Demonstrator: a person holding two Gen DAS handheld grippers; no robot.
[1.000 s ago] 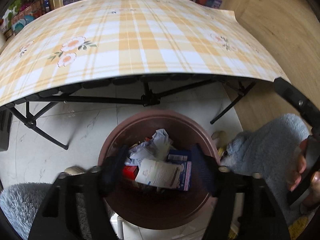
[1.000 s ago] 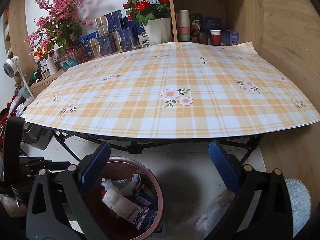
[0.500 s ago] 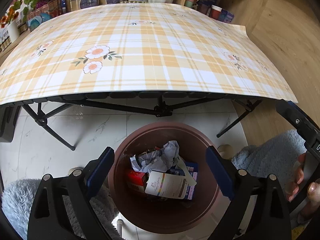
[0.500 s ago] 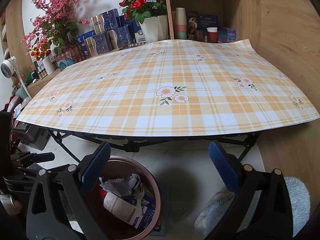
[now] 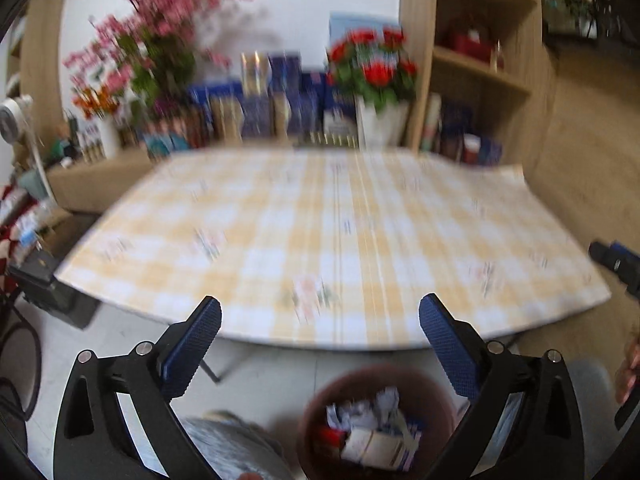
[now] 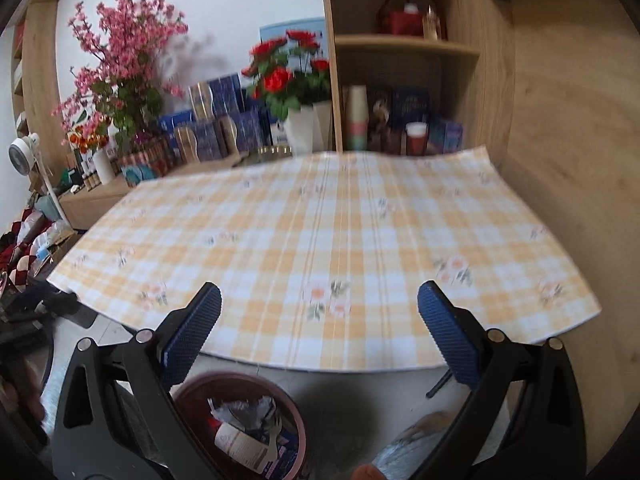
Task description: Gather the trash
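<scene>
**Both hand-held grippers spread apart and empty; trash lying in the bin below the counter**

Nearest, left view: the left hand-held gripper (image 5: 320,344) is seen with its blue-padded fingers (image 5: 192,354) spread wide, nothing held between them. This view is blurred throughout.

Nearest, right view: the right hand-held gripper (image 6: 319,334) is likewise released, its blue pads (image 6: 448,336) set far apart and gripping nothing.

Low and near, on the pale floor (image 6: 360,400): a round brown bin (image 6: 298,420) is recorded at the left of the right view and between the fingers in the left view (image 5: 436,392). The trash (image 6: 248,436) lies inside it: crumpled white paper, a white labelled packet, a blue carton and a red item (image 5: 330,436).

Beside the bin: grey fluffy material (image 5: 224,444) is noted at the near edge.

Middle distance: the counter (image 6: 340,248) is covered by a yellow-and-white plaid cloth with flower prints.

Far side: blue boxes (image 6: 224,120), a white vase of red roses (image 6: 292,80), pink blossom branches (image 6: 120,52) and a small white fan (image 6: 22,152) are listed along the far ledge. A wooden shelf unit (image 6: 404,44) at the far right carries stacked cups (image 6: 356,118) and a red basket (image 6: 406,20).
</scene>
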